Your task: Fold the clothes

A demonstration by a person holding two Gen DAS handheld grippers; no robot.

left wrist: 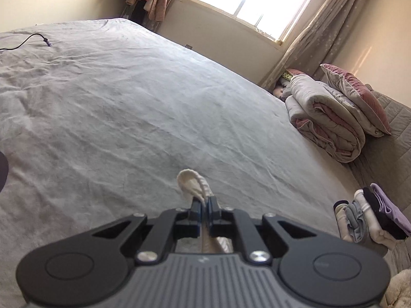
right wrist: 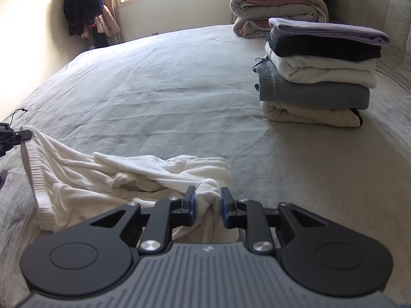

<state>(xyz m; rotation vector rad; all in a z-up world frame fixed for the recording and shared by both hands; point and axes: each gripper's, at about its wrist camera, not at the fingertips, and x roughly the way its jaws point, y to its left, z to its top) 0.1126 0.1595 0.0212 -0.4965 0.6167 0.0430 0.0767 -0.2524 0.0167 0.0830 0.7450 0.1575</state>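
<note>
A white garment [right wrist: 108, 177] with a ribbed hem lies crumpled on the grey bed [right wrist: 167, 89]. My right gripper [right wrist: 207, 200] is shut on a bunched fold of it at its near right end. My left gripper [left wrist: 205, 202] is shut on the garment's ribbed edge [left wrist: 191, 182], which pokes out above the fingertips. The left gripper also shows at the far left of the right wrist view [right wrist: 23, 134], holding the garment's far corner. A stack of several folded clothes [right wrist: 318, 74] stands on the bed at the right, and shows in the left wrist view [left wrist: 370, 213].
A rolled duvet [right wrist: 277, 5] and a pillow [left wrist: 357, 97] lie at the head of the bed. A black cable [left wrist: 28, 41] lies on the far side of the bed. Clothes hang in the corner [right wrist: 84, 5] by the window [left wrist: 254, 0].
</note>
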